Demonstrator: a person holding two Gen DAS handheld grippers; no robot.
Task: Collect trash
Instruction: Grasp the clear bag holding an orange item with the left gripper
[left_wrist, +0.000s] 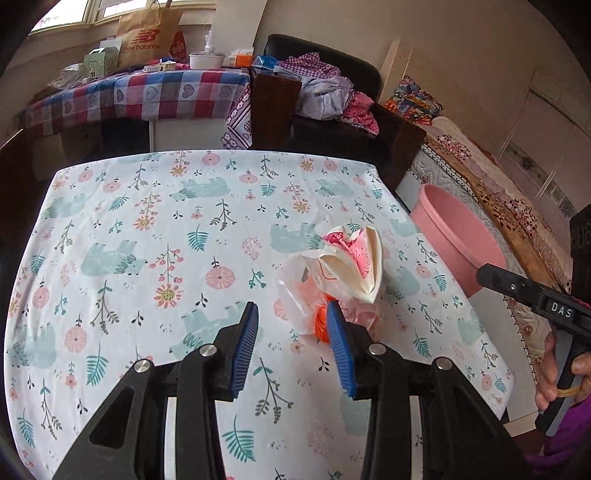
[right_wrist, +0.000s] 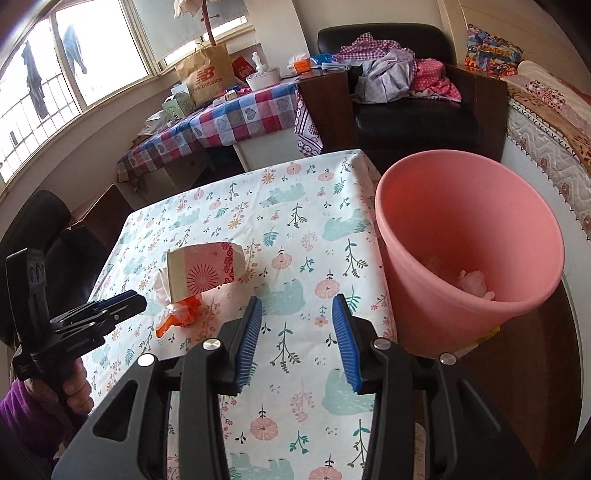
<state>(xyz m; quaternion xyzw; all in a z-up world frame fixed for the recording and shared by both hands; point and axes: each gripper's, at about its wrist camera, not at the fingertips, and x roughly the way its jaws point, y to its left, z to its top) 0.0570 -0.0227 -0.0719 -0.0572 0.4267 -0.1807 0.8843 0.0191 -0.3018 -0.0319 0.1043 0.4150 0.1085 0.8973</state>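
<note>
A crumpled cream paper wrapper with pink and red print (left_wrist: 354, 266) (right_wrist: 205, 271) lies on the floral tablecloth (left_wrist: 147, 221) (right_wrist: 295, 221), on top of a clear plastic bag with an orange scrap (left_wrist: 314, 317) (right_wrist: 177, 317). My left gripper (left_wrist: 291, 306) (right_wrist: 138, 300) is open, its right blue fingertip against the orange scrap and nothing between its pads. My right gripper (right_wrist: 297, 301) (left_wrist: 482, 275) hangs open over bare cloth, beside a pink bin (right_wrist: 469, 229) (left_wrist: 454, 236) that stands off the table's right edge.
Pale scraps (right_wrist: 474, 282) lie in the bin's bottom. Beyond the table stand a black armchair piled with clothes (right_wrist: 399, 77), a checked-cloth table with a paper bag (right_wrist: 207, 74), and a bed (right_wrist: 546, 122) at the right. A hand (right_wrist: 75, 387) grips the left tool.
</note>
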